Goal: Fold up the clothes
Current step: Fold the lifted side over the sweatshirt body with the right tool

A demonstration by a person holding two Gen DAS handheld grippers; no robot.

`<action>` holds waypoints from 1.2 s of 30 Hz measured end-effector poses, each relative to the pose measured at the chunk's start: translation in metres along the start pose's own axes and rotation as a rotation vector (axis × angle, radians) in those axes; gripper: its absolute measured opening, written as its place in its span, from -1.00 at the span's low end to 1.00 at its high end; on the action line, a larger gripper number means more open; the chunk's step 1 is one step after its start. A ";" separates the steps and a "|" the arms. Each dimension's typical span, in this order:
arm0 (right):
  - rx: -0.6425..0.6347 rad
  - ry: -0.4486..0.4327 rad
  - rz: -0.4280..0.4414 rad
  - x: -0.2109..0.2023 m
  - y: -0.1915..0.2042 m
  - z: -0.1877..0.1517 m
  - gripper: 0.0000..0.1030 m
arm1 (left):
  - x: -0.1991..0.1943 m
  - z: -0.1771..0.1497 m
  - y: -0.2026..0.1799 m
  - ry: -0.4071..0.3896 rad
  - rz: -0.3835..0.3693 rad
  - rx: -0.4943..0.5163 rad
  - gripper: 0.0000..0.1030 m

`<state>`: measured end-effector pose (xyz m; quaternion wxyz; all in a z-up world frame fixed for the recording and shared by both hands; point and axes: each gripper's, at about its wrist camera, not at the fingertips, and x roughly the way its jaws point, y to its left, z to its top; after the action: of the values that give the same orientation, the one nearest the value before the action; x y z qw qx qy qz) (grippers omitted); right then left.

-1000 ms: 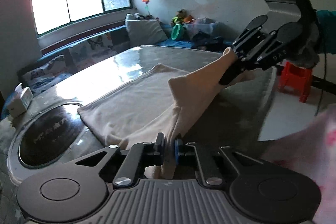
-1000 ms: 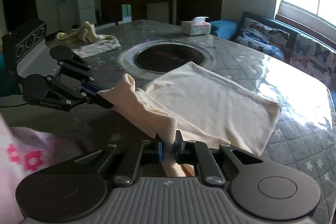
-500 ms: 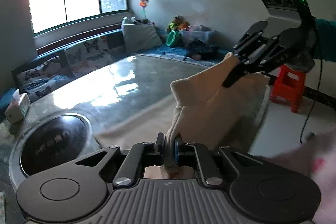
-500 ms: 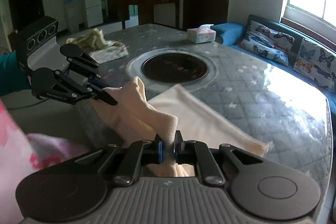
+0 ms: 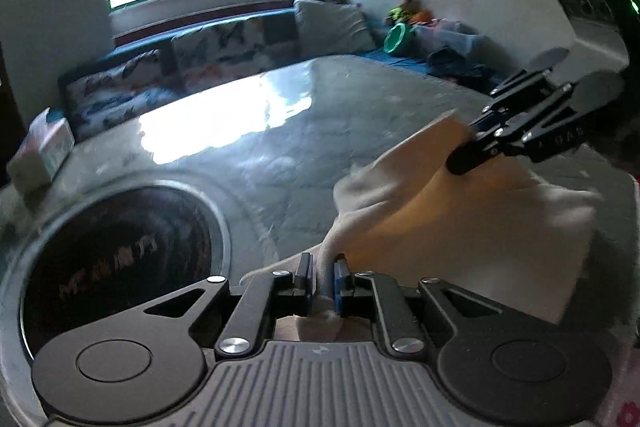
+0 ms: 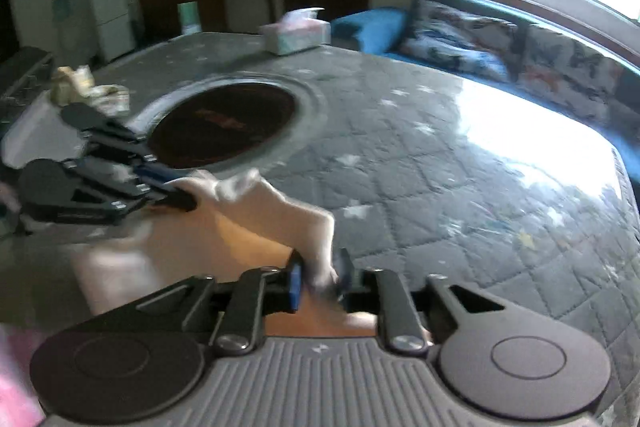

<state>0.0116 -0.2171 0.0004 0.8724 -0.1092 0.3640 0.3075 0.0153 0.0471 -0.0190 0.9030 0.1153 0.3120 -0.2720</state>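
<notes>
Now one cream garment [image 5: 460, 227] lifted over table [image 5: 280, 155]; left gripper [image 5: 322, 281] and right gripper [image 6: 320, 277] each pinch one corner, two grippers clamped.

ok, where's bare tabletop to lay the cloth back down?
Free: the quilted tabletop between the round black inset and the sofa-side edge, past the tissue box. Crowded: the near edge, where the left hand-held gripper and right hand-held gripper hold the cream cloth, and the corner with the crumpled garment.
</notes>
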 end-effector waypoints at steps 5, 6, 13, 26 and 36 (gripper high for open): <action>0.103 -0.048 -0.065 0.002 -0.016 -0.017 -0.23 | 0.002 -0.005 0.008 -0.002 0.028 -0.029 -0.56; 0.116 -0.058 -0.083 -0.001 -0.018 -0.019 -0.23 | 0.002 -0.004 0.009 -0.004 0.034 -0.033 -0.54; 0.228 -0.109 -0.114 -0.028 -0.022 -0.041 -0.62 | 0.007 -0.003 0.016 0.001 0.085 -0.067 -0.48; 0.236 -0.099 -0.083 -0.023 -0.018 -0.031 -0.67 | -0.010 0.002 0.016 -0.033 0.171 -0.089 -0.36; 0.207 -0.037 -0.049 0.024 -0.002 -0.015 -0.66 | -0.011 0.016 -0.018 -0.055 0.019 -0.065 -0.37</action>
<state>0.0175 -0.2139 -0.0274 0.8928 -0.0216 0.3749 0.2488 0.0058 0.0315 -0.0005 0.9171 0.0813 0.2947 -0.2559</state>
